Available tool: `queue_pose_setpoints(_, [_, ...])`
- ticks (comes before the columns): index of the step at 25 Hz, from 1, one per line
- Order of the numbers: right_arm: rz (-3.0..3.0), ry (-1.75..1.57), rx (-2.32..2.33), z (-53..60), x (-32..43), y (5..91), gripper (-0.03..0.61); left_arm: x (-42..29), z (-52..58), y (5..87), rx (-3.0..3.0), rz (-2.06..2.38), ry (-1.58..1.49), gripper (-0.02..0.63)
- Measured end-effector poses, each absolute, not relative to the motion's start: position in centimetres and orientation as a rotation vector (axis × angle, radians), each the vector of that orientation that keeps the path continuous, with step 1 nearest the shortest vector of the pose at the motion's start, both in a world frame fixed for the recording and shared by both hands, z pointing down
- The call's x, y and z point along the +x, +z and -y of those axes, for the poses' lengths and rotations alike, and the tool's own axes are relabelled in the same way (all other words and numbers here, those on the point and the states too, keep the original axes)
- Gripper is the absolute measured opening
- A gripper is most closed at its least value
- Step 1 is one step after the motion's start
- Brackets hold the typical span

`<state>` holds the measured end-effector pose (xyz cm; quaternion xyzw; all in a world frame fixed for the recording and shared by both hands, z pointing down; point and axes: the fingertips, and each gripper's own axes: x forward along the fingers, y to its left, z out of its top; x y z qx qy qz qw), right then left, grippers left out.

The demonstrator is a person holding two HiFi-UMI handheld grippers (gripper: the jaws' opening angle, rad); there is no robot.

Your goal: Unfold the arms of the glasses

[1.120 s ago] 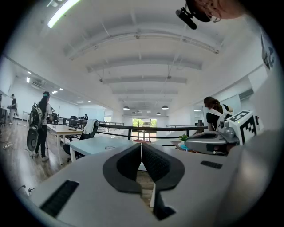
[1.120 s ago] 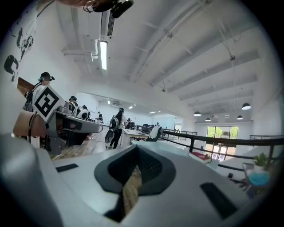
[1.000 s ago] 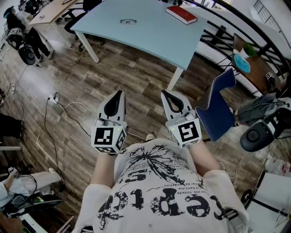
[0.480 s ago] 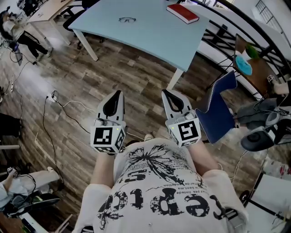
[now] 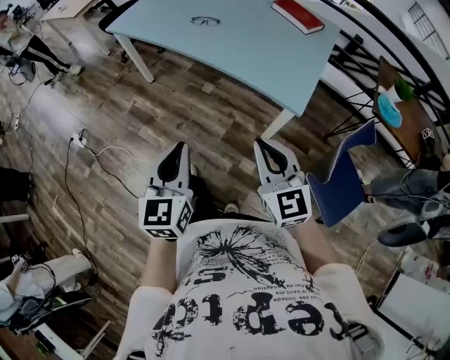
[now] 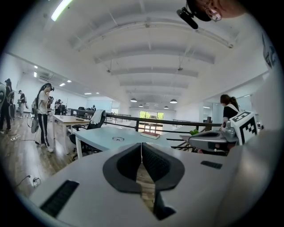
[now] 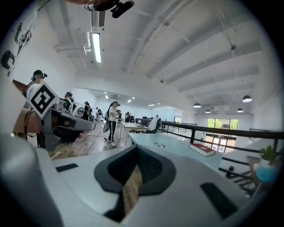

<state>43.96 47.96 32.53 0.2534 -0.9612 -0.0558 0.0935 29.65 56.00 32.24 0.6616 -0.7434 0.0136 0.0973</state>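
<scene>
Both sets of jaws clenched, pads together, nothing between them. My left gripper (image 5: 181, 148) and right gripper (image 5: 261, 144) are side by side over the wood-plank floor (image 5: 211, 119), well short of the table (image 5: 246, 56). The top is smooth and pale blue. The glasses (image 5: 204, 21) lie on it toward the far side, long axis left-right across the head view. Thin dark frame, rounded lenses; the arms are too small to read. Flat red book (image 5: 298, 15) well apart on the right.
</scene>
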Motion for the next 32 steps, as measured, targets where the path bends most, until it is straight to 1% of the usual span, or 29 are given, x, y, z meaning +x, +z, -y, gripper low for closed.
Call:
queue_pose_setpoints(7, [2.843,-0.164,0.761,-42.5,35.1,32.8,0.011,20.9,-49.6,32.9,1.983,2.162,0.017,0.018])
queue_pose_setpoints(14, [2.796,-0.176,0.848,-34.7,23.2,31.7,0.011,8.9,-41.0,31.8,2.067,2.087,0.015,0.018])
queue_pose_setpoints(19, [2.777,-0.163,0.972,-28.8,16.5,30.5,0.011,1.9,-34.9,30.8,2.163,2.003,0.075,0.018])
queue_pose_setpoints(24, [2.752,-0.115,1.035,-24.2,12.3,30.7,0.011,-2.8,-30.5,30.7,2.187,1.972,0.115,0.018])
queue_pose_setpoints(32, [2.716,-0.079,1.017,-14.8,8.1,32.8,0.011,-7.3,-21.1,32.9,2.157,1.945,0.138,0.018])
